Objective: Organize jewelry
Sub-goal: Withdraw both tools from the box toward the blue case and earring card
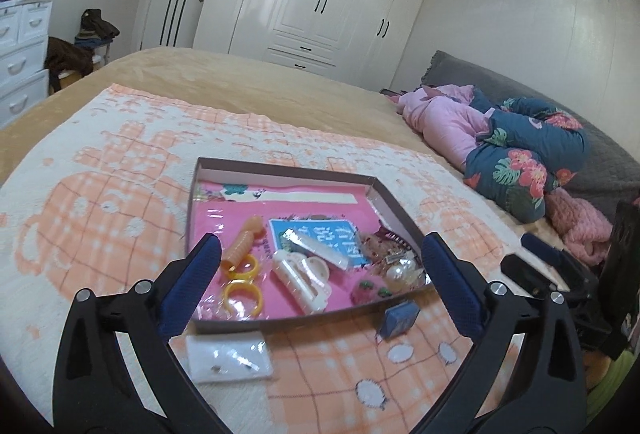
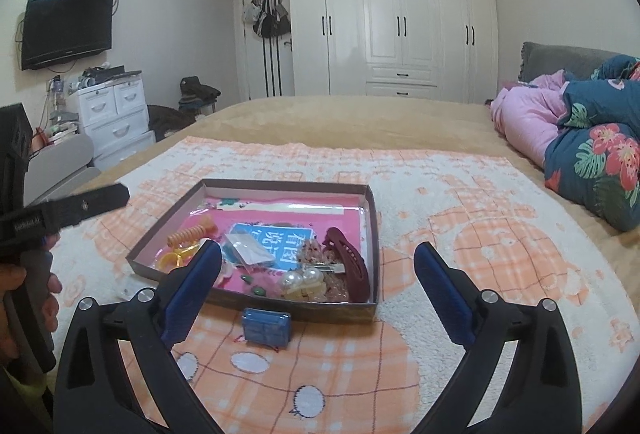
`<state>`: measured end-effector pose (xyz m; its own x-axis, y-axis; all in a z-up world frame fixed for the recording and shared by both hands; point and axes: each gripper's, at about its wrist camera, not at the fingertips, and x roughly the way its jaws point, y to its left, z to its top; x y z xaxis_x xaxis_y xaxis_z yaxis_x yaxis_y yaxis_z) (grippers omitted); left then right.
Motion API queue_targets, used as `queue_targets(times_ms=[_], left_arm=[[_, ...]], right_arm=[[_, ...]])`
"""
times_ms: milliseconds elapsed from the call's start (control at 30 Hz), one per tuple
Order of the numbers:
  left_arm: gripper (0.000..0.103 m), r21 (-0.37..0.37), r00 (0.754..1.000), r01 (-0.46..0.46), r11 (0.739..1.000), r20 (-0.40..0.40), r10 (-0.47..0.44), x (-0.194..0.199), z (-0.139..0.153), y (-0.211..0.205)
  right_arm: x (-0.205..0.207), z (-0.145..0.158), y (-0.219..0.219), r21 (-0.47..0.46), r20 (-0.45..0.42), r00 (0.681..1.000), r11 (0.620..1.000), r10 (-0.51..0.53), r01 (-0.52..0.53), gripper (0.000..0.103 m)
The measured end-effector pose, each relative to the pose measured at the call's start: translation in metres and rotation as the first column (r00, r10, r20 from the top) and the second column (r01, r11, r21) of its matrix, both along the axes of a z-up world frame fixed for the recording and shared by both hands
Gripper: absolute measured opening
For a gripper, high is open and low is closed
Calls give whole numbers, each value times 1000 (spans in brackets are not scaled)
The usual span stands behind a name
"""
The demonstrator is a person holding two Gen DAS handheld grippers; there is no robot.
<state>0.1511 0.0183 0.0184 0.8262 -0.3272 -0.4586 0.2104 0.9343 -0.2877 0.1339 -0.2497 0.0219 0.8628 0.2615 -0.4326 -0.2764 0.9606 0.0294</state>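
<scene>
I have both claws spread wide and gripping nothing, the left claw [image 1: 320, 274] and the right claw [image 2: 318, 272] each held above the near edge of the shallow box [image 2: 374, 218] on the bed's orange-and-white blanket [image 2: 480, 234]. Inside lie pearls [image 2: 302, 278], a maroon hair clip [image 2: 350, 266] and yellow rings [image 1: 242, 284]. A small blue case [image 2: 267, 328] sits on the blanket just before the box.

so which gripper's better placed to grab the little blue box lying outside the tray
Right, probably. The blue box lies near the middle of the open right gripper, while for the left gripper it sits off toward the right finger.
</scene>
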Motion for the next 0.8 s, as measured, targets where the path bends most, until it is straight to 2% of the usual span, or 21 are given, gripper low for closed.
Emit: queue_targets(times_ms=[167,400,800], left_arm=[[92,9,1000,-14,1000,-17,14,-10,-9,8],[92,68,997,-53,996,-47,56,-21,-26,22],[92,105,984,-69,992,-154,85,-18,-62,33]], right_arm=[[-4,0,10,-10,1,1000,1000,29,-29,95],[-7,-8,26,-30,-19,998,998,62,-63,95],[-4,-38,40,-67,-91,993,995,70,-76,95]])
